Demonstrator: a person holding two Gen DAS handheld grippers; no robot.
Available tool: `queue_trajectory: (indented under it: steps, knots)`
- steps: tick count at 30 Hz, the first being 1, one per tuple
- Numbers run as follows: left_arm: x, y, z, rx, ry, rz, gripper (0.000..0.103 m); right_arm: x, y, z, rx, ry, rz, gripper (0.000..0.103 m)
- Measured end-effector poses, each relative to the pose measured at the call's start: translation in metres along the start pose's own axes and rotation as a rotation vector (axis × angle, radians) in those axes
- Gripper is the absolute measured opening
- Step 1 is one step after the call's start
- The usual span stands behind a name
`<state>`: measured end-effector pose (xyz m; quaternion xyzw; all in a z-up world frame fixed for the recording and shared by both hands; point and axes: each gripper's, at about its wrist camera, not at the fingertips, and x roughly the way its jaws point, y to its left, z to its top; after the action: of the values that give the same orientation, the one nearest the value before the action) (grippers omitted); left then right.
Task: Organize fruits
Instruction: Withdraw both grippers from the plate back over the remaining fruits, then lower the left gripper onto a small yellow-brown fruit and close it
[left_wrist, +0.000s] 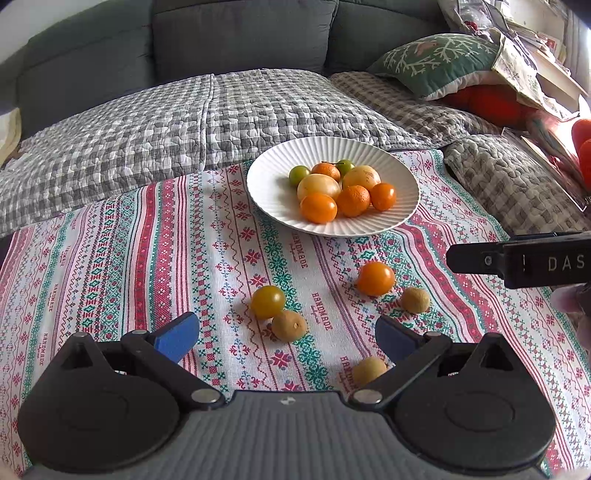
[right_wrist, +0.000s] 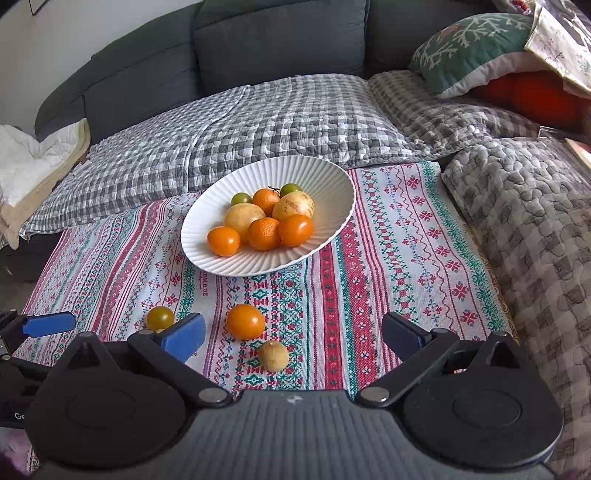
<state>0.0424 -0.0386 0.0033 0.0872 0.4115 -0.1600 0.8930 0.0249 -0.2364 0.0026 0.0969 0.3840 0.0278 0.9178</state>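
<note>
1. Wide-open and holding nothing, the left claw (left_wrist: 286, 338) hovers over a patterned cloth (left_wrist: 110, 258), a brown fruit (left_wrist: 289, 325) touching a yellow tomato (left_wrist: 268, 301) between its blue pads.
2. Equally wide, the right claw (right_wrist: 293, 336) frames an orange tomato (right_wrist: 245, 321) and another brown fruit (right_wrist: 273, 355).
3. Beyond them, a white plate (right_wrist: 221, 266) holds eight fruits, before a grey sofa (right_wrist: 258, 44).
</note>
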Motion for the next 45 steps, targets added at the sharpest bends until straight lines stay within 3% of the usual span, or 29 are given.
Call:
queue_trajectory:
  steps: [18,29,38,45]
  knots:
    - [-0.002,-0.013,-0.041,0.055,0.053,-0.026,0.094,0.008,0.009,-0.039,-0.066,0.026,-0.032,0.102]
    - [0.009,-0.027,-0.053,0.076,0.112,-0.102,0.092,0.019,0.017,-0.049,-0.159,0.095,-0.108,0.102]
    - [0.012,-0.035,-0.051,0.039,0.102,-0.187,0.067,0.023,0.018,-0.050,-0.165,0.118,-0.122,0.102]
    - [0.016,-0.036,-0.049,0.019,0.101,-0.201,0.042,0.024,0.017,-0.050,-0.148,0.121,-0.123,0.102]
